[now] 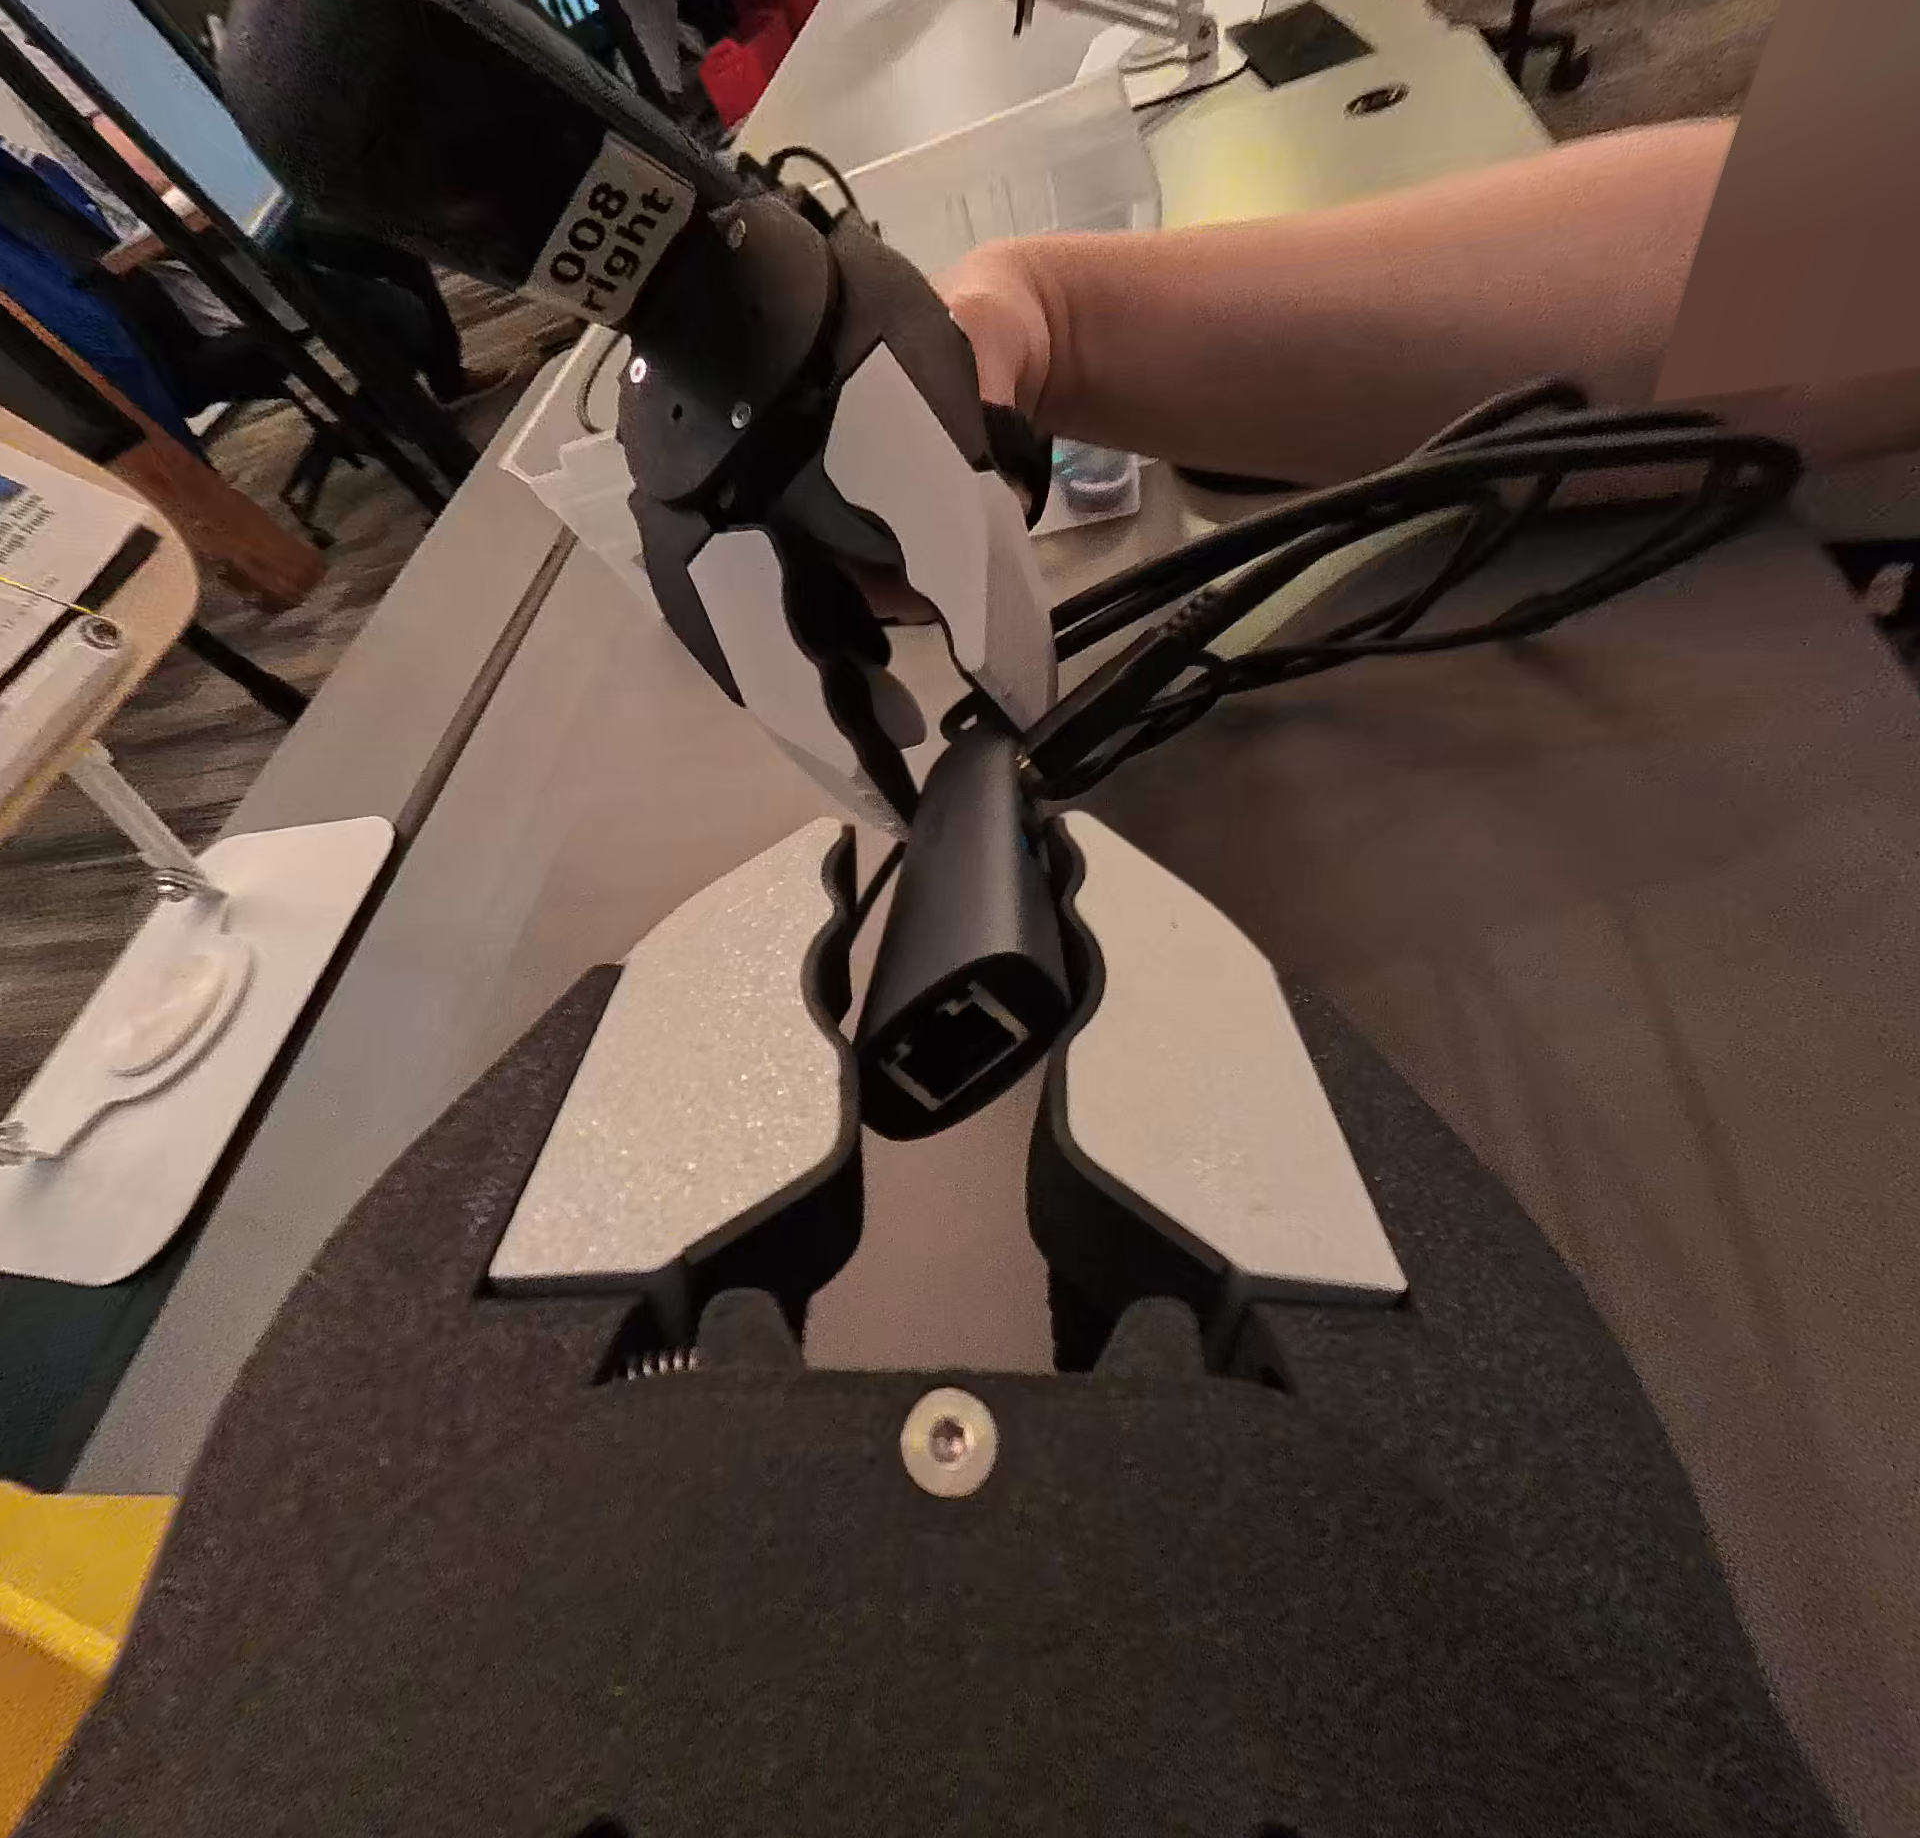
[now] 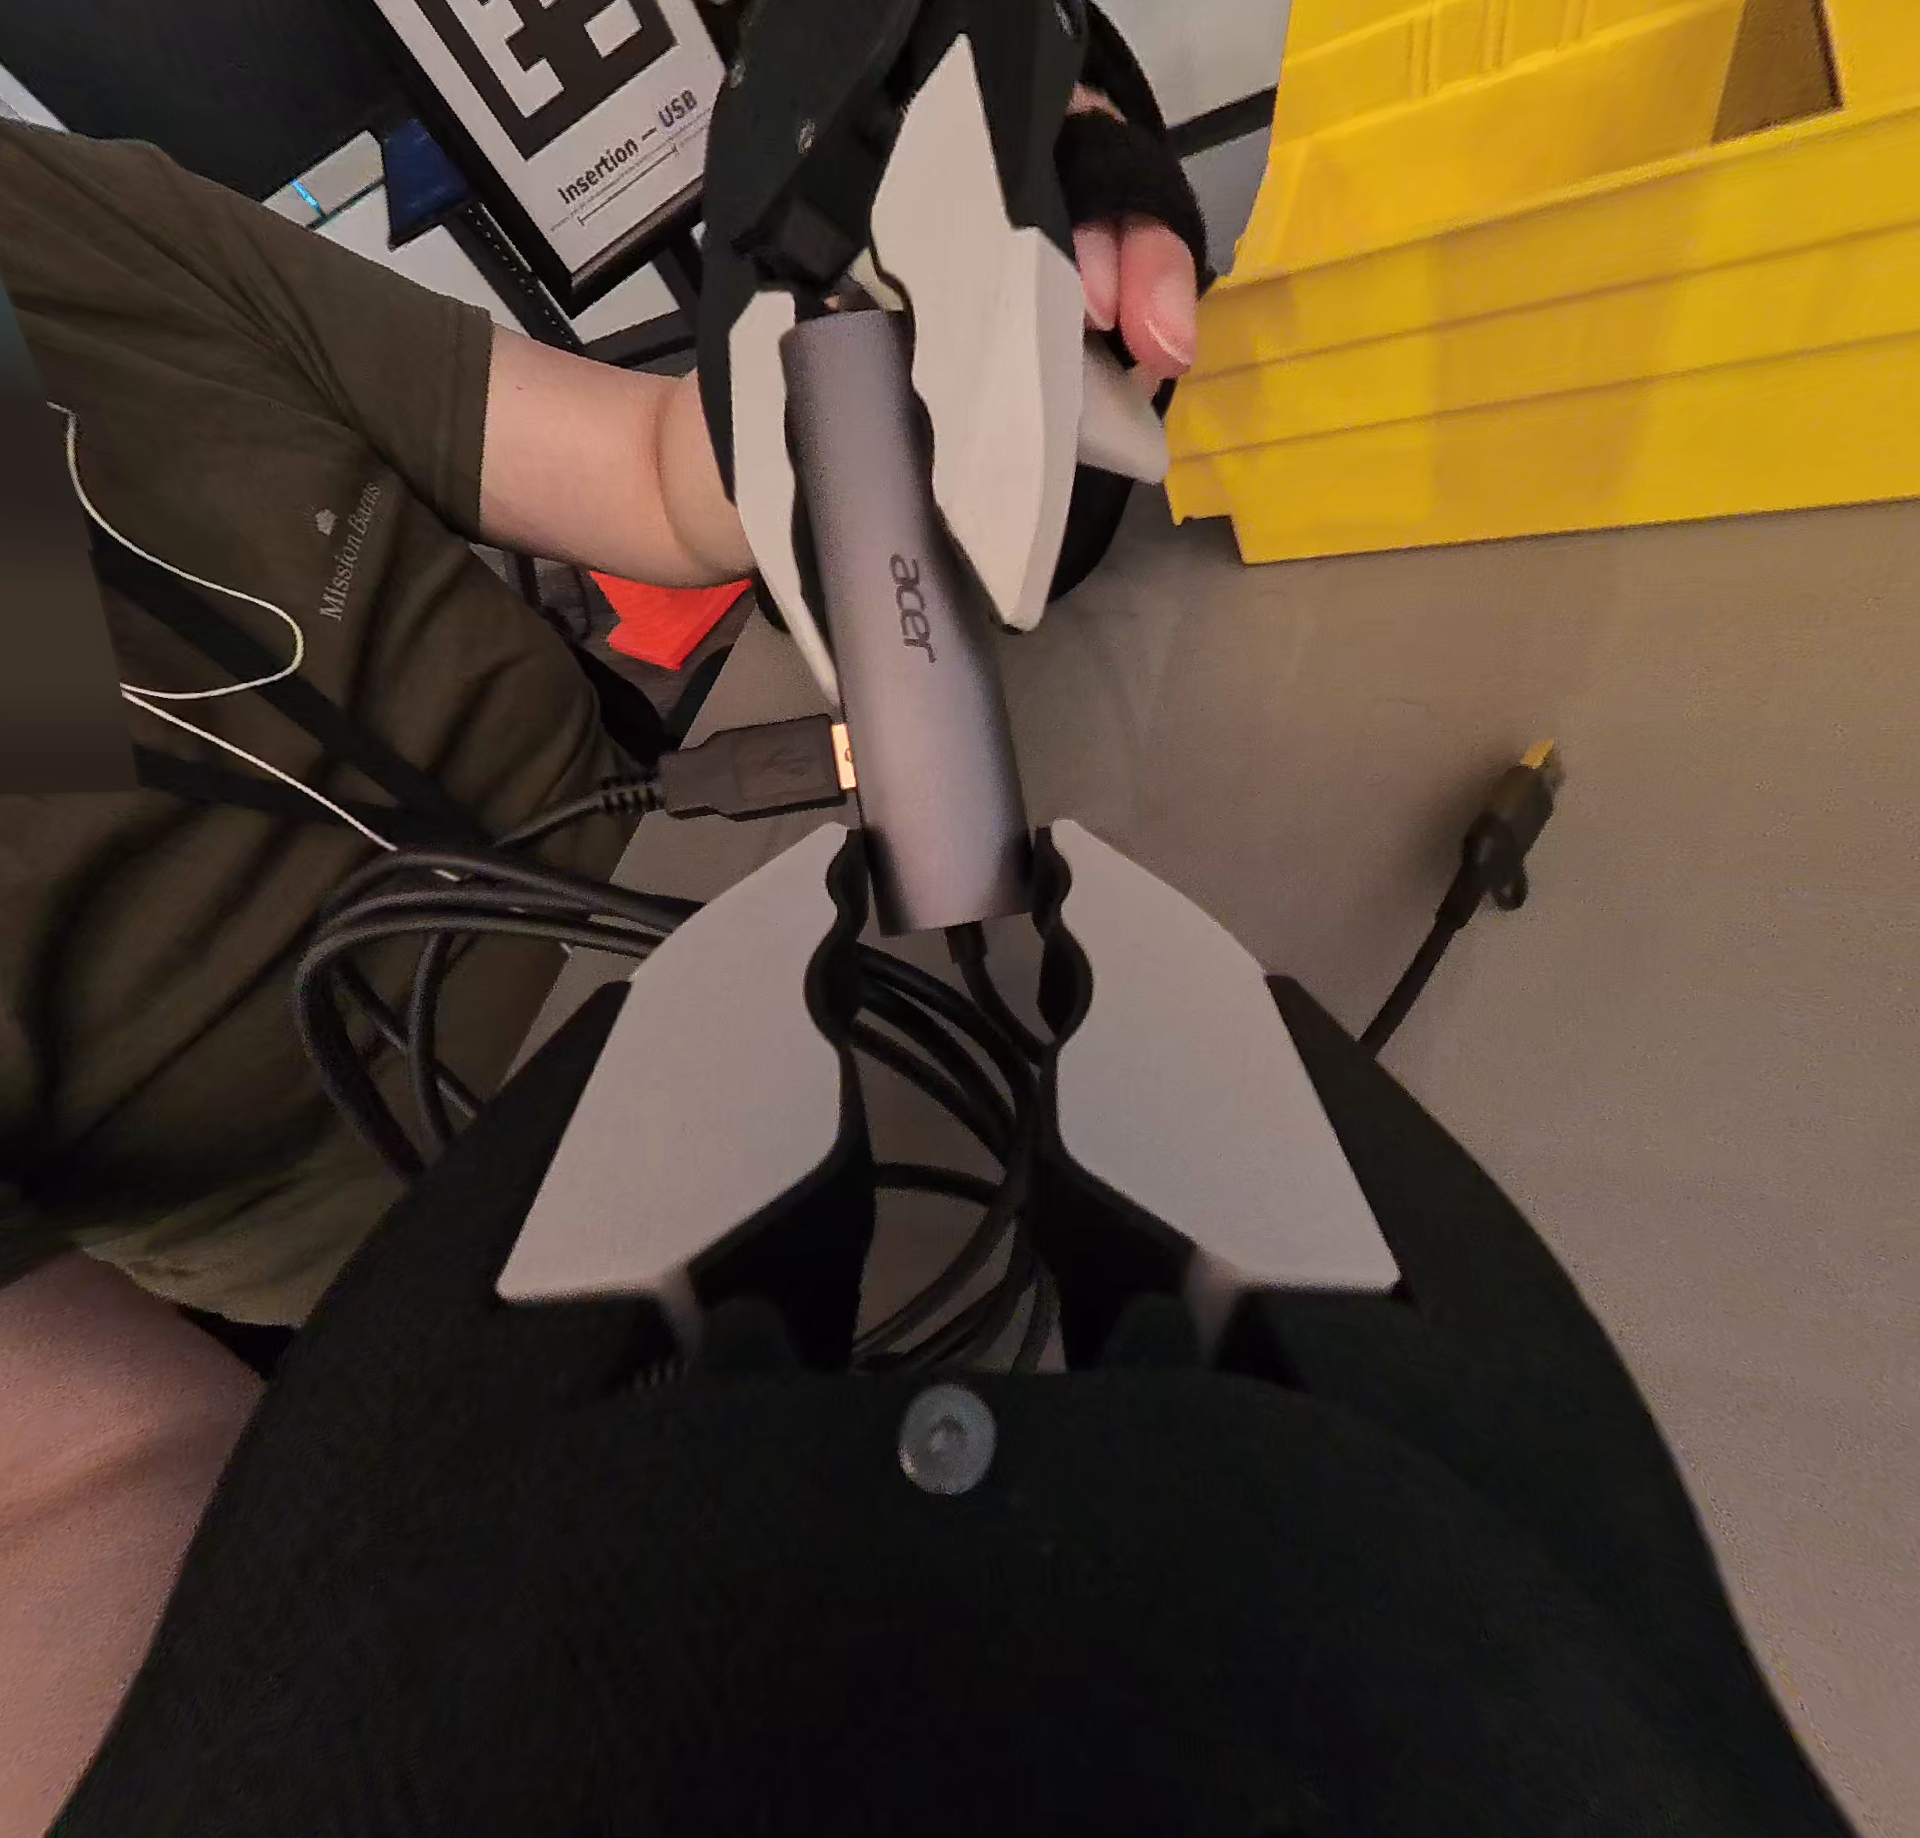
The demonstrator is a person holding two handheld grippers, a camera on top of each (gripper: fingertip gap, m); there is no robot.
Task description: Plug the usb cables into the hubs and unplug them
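A grey USB hub (image 2: pixel 914 666) is held in the air between both grippers. My left gripper (image 1: pixel 956 915) is shut on its end with the network port (image 1: pixel 951 1056). My right gripper (image 2: pixel 948 879) is shut on the other end, where the hub's own cable comes out. Each gripper also shows in the other's view, the right one (image 1: pixel 956 760) and the left one (image 2: pixel 914 635). A black USB plug (image 2: pixel 758 775) is in the hub's side. Its cable joins a black bundle (image 1: pixel 1455 541). A second USB plug (image 2: pixel 1522 791) lies loose on the table.
Yellow bins (image 2: pixel 1558 282) stand at the back of the grey table (image 2: pixel 1455 1165). A framed sign with a black-and-white marker (image 2: pixel 561 43) stands behind the left gripper. A white stand base (image 1: pixel 156 1040) and a clear plastic box (image 1: pixel 582 479) lie to the left. The person's arm (image 1: pixel 1351 334) reaches across. Both grippers' tips are close together, under 4 cm apart.
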